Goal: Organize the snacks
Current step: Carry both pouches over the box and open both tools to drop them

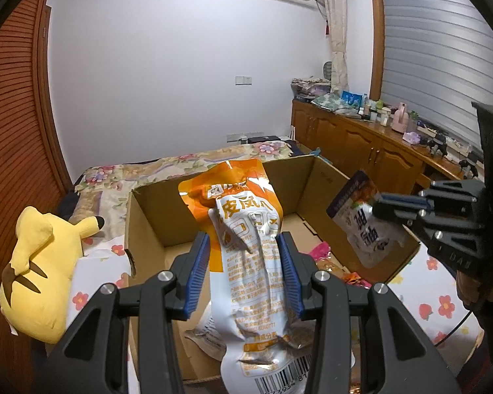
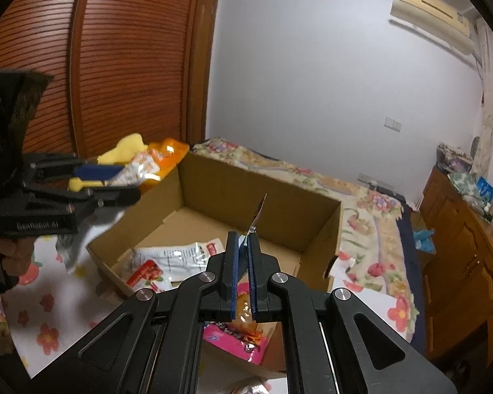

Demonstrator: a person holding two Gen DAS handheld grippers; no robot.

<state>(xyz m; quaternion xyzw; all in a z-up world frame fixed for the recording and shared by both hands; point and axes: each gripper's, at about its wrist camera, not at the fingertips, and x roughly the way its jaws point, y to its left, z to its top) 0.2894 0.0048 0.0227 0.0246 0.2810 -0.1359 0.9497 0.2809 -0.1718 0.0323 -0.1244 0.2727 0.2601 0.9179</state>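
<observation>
My left gripper (image 1: 246,246) is shut on an orange and white snack pouch (image 1: 246,229), held upright over the near edge of an open cardboard box (image 1: 148,216). My right gripper (image 2: 243,243) is shut on a thin white and purple snack packet (image 2: 258,213), seen edge-on; it also shows in the left wrist view (image 1: 361,220) above the box's right wall. The box (image 2: 279,197) holds a white and red packet (image 2: 171,262) and a pink packet (image 2: 236,338). The left gripper (image 2: 115,180) with its pouch (image 2: 157,161) hangs over the box's left side.
The box sits on a bed with a floral sheet (image 2: 378,216). A yellow plush toy (image 1: 39,269) lies left of the box. A wooden cabinet (image 1: 361,144) with clutter on top stands to the right. A slatted wooden wardrobe (image 2: 115,65) is on the left.
</observation>
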